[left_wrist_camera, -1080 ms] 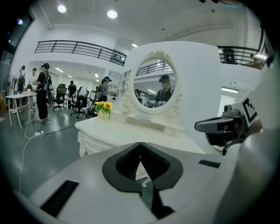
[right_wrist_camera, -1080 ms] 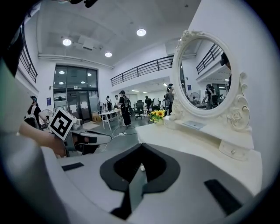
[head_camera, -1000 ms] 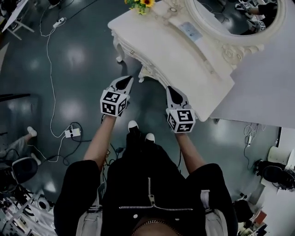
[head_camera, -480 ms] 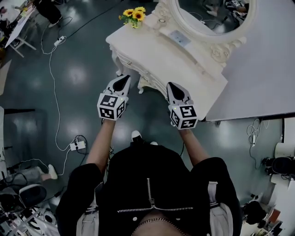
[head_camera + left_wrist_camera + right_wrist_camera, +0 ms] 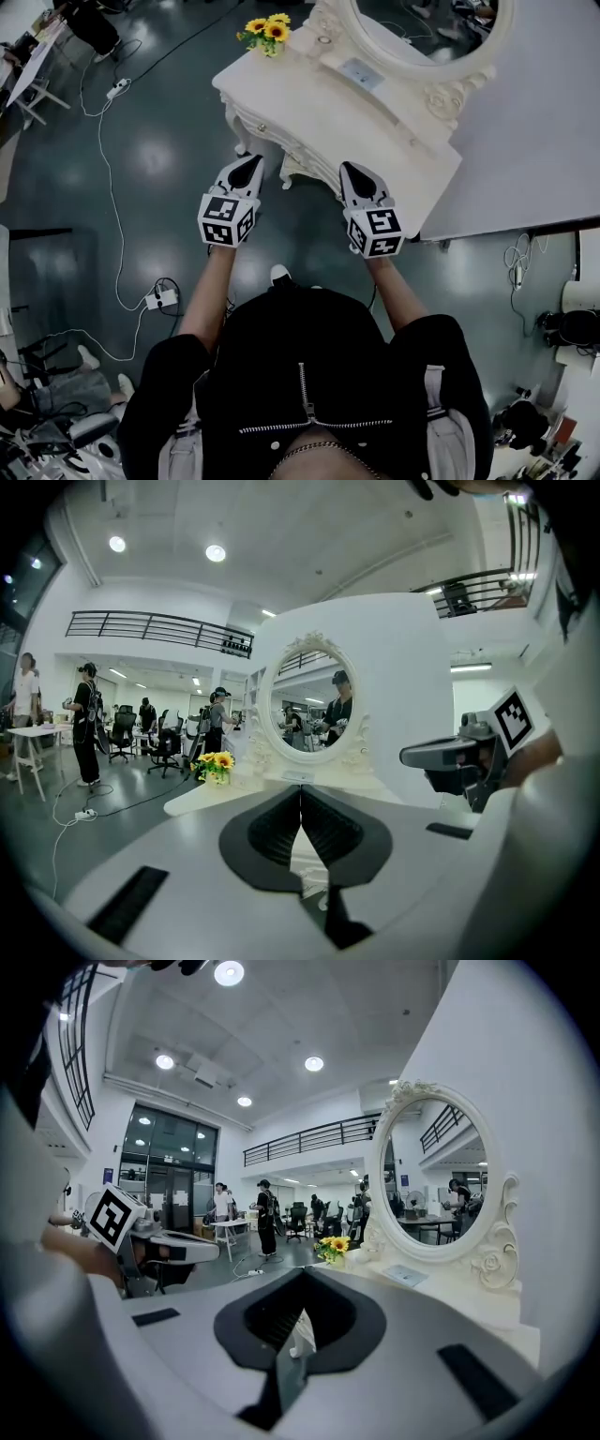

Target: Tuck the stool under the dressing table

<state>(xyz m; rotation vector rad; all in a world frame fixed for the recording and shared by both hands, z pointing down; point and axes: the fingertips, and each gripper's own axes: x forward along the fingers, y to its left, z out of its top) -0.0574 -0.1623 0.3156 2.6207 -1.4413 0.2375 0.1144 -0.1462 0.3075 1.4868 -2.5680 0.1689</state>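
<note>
The cream dressing table (image 5: 328, 103) with its oval mirror (image 5: 422, 28) stands just ahead of me, against a white wall. No stool shows in any view. My left gripper (image 5: 248, 164) is shut and empty, held in the air before the table's front edge. My right gripper (image 5: 352, 172) is beside it, also shut with nothing in it, close to the table's front. In the left gripper view the closed jaws (image 5: 300, 799) point at the mirror (image 5: 314, 700). In the right gripper view the jaws (image 5: 302, 1277) meet at the tip, and a carved table leg shows behind them.
A vase of sunflowers (image 5: 265, 30) sits on the table's left end. Cables and a power strip (image 5: 157, 298) lie on the dark floor to my left. A white wall panel (image 5: 534, 141) stands on the right. People and office chairs (image 5: 89, 719) are far off.
Both grippers have come up a little, side by side, and stayed shut. The person's shoes have slipped mostly out of sight under the body.
</note>
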